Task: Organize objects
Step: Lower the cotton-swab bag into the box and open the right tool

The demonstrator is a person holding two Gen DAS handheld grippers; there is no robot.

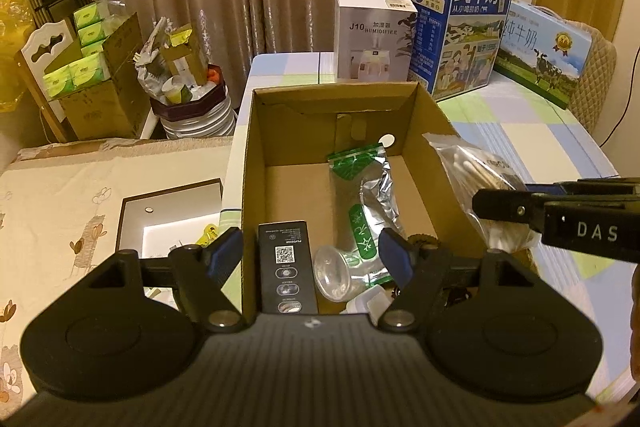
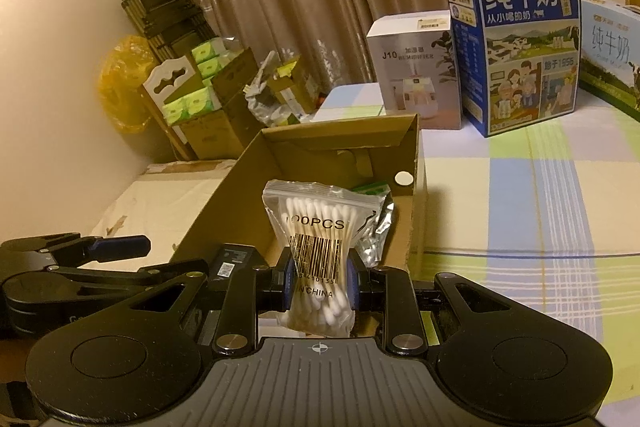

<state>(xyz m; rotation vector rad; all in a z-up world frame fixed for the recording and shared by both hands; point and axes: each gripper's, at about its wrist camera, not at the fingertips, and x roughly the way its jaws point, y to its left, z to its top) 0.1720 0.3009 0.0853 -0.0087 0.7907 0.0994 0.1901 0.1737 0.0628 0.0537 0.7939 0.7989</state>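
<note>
An open cardboard box (image 1: 256, 155) (image 2: 224, 195) stands on the checked table. Inside lie a black slim box (image 1: 285, 263), a green-and-silver foil pouch (image 1: 370, 195) and a clear plastic cup (image 1: 335, 277). My left gripper (image 1: 312, 255) is open and empty, its jaws straddling the box's near end. My right gripper (image 2: 319, 277) is shut on a clear bag of cotton swabs (image 2: 316, 247), held upright just above the box's near right edge. The bag also shows in the left wrist view (image 1: 476, 171), with the right gripper (image 1: 500, 209) coming in from the right.
A white humidifier box (image 1: 374, 35), a blue milk carton (image 1: 464, 23) and a second milk case (image 1: 548, 47) stand at the table's far side. A lower table with a dark tray (image 1: 168, 219) lies to the left. Cartons and clutter fill the left corner.
</note>
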